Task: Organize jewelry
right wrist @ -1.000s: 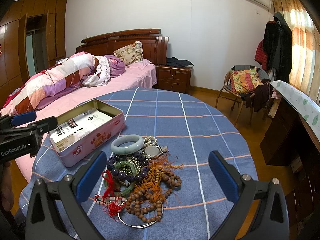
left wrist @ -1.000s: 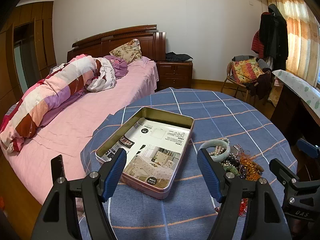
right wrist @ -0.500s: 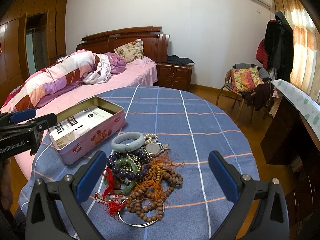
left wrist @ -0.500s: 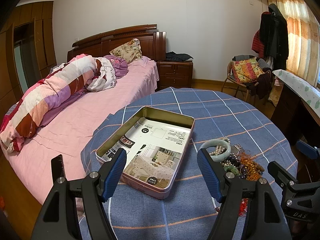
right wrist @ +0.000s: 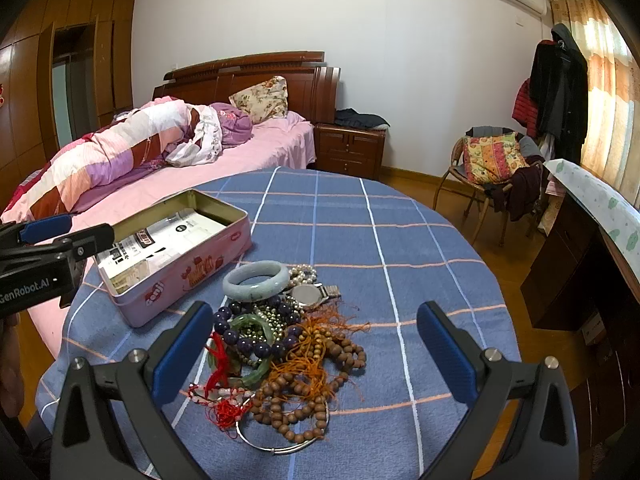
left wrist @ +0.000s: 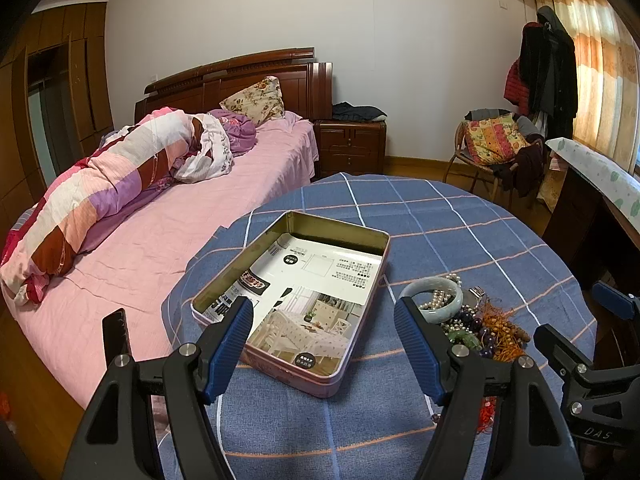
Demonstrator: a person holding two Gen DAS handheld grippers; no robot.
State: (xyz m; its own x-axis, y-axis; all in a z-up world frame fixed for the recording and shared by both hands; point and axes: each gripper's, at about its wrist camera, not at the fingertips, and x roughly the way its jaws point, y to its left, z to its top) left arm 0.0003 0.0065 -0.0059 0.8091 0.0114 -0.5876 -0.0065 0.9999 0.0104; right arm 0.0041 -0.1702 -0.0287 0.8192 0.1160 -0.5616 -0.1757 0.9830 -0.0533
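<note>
An open pink tin box (left wrist: 362, 354) lined with printed paper lies on the blue checked tablecloth; it also shows in the right wrist view (right wrist: 188, 280). A heap of jewelry (right wrist: 280, 340) lies right of it: a pale jade bangle (right wrist: 256, 280), a watch (right wrist: 306, 294), purple beads, wooden bead strings (right wrist: 304, 396), a red cord and a silver ring. The heap shows in the left wrist view (left wrist: 468, 320). My left gripper (left wrist: 324, 328) is open and empty above the tin's near end. My right gripper (right wrist: 316, 340) is open and empty above the heap.
A bed with a pink sheet (left wrist: 160, 240) and a rolled quilt stands left of the round table (right wrist: 360, 220). A wooden nightstand (right wrist: 348, 148), a chair with cushions (right wrist: 492, 160) and a dark desk (right wrist: 580, 264) stand behind and to the right.
The right gripper has moved a little forward and lower toward the jewelry heap. The left gripper has hardly moved.
</note>
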